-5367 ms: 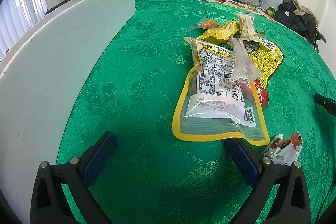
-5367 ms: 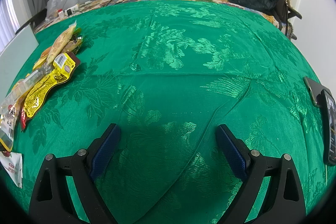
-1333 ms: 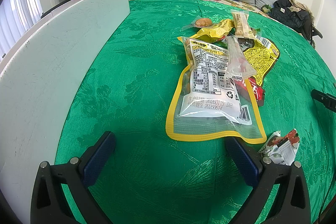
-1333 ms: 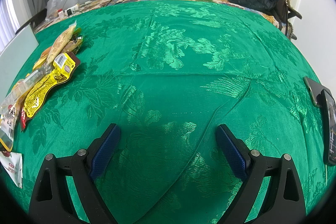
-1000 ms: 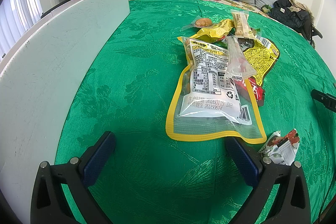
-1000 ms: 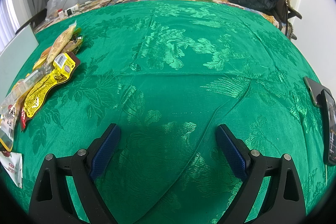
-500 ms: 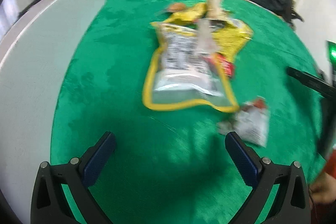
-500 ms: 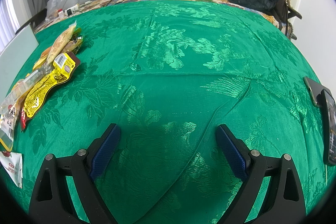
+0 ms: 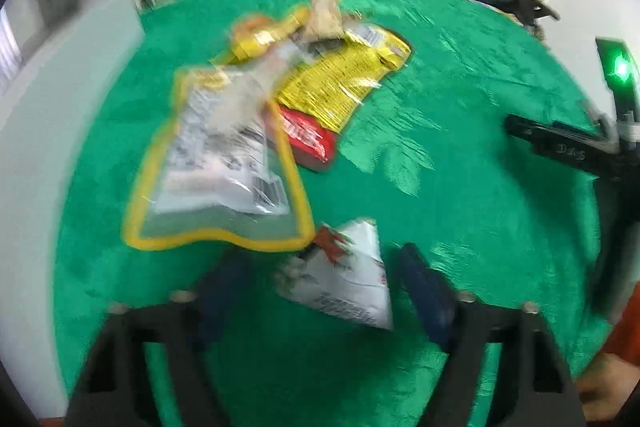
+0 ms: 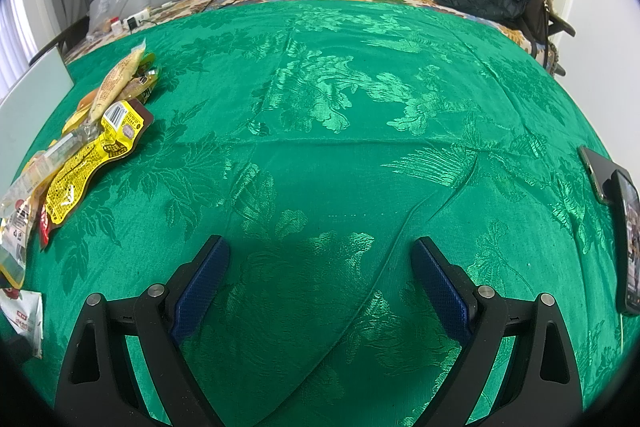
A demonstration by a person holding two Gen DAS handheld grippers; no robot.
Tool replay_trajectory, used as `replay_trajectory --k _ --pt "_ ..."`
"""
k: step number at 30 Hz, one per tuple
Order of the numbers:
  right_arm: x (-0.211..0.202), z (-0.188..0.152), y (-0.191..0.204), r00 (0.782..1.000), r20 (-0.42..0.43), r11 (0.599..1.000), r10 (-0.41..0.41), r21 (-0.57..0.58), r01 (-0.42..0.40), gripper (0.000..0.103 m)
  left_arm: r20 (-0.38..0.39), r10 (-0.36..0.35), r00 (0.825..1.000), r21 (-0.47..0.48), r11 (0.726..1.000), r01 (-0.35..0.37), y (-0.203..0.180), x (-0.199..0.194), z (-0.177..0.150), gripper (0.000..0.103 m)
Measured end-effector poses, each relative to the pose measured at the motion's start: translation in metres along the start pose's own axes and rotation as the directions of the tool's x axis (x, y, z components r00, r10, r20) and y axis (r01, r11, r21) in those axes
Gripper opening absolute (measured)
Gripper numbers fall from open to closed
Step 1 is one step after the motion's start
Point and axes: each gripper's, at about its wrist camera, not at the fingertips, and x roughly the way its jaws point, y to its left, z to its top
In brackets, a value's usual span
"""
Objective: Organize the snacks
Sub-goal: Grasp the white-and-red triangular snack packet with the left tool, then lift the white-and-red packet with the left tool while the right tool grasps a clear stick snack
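A small white packet (image 9: 344, 279) with a red print lay flat on the green cloth, nearest of the snacks. Just beyond it spread a large clear pouch (image 9: 216, 163) edged in yellow, its label side up. A red packet (image 9: 306, 139) poked out from under a crinkled yellow bag (image 9: 340, 79); paler wrappers (image 9: 324, 13) lay piled farther back.

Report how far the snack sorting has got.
Nothing looks sorted yet: the snack pile lies jumbled on the green cloth. In hand: the left gripper is closing around the small white packet, not yet gripping. The right gripper hangs open and empty. Everything remains.
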Motion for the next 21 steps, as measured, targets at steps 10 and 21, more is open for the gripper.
replay_trajectory --k 10,21 --pt "0.001 0.0 0.0 1.0 0.0 1.0 0.0 0.0 0.0 0.095 0.049 -0.026 0.998 -0.178 0.983 0.034 0.041 -0.028 -0.023 0.038" --pt "0.001 0.0 0.0 1.0 0.0 1.0 0.0 0.0 0.0 0.095 0.086 0.054 0.995 -0.138 0.99 -0.041 0.046 -0.017 -0.03 0.039"
